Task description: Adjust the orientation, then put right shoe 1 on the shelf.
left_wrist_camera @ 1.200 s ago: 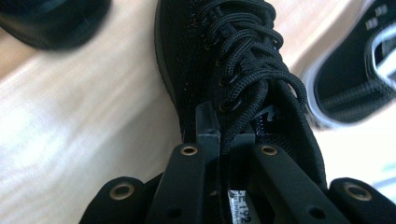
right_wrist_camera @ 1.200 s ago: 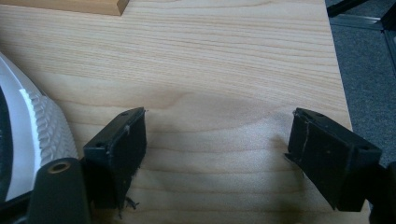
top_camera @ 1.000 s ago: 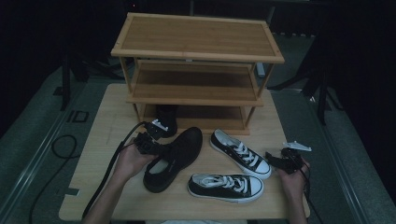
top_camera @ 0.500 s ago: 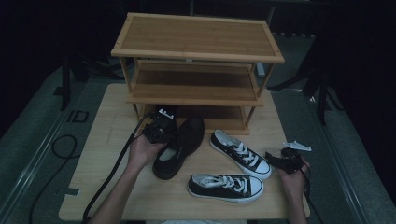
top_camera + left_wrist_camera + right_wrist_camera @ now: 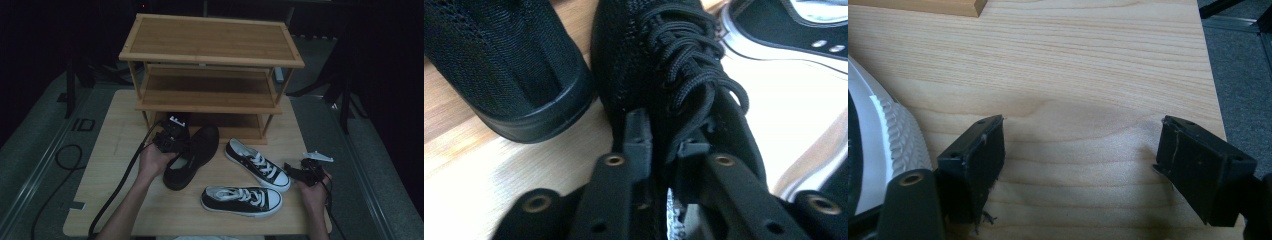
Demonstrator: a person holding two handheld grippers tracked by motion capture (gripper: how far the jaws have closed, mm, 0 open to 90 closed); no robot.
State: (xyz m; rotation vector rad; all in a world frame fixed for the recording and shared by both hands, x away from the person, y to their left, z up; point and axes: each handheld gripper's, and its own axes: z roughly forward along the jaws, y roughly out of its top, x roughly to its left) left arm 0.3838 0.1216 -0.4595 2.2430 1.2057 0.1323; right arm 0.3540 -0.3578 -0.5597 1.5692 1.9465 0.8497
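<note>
Where the left hand (image 5: pixel 156 161) comes in over the near left part of the tabletop (image 5: pixel 112 150), the left gripper (image 5: pixel 176 139) is seen at the collar of a black mesh shoe (image 5: pixel 192 156), which lies aslant on the wood with its toe towards the bottom shelf of the bamboo shoe rack (image 5: pixel 210 75). In the left gripper view that shoe (image 5: pixel 674 80) is caught between the jaws, one set outside its side wall and the other inside the opening beside the laces; the jaws have just been opening, and whether the pads press on the fabric cannot be told. A second black shoe (image 5: pixel 509 70) is seen just beside it in that view, its toe resting on the wood. Towards the middle of the tabletop, two black canvas sneakers with white soles are laid: one (image 5: pixel 257 164) aslant just right of the mesh shoe, the other (image 5: pixel 242 199) lying along the near edge. Near the right edge, the right gripper (image 5: pixel 302 172) is held low in the right hand (image 5: pixel 314 192), well apart from the mesh shoe. In the right gripper view its fingers (image 5: pixel 975 160) are spread wide over bare wood, with nothing between them and a white rubber toe cap (image 5: pixel 893 140) at the left.
</note>
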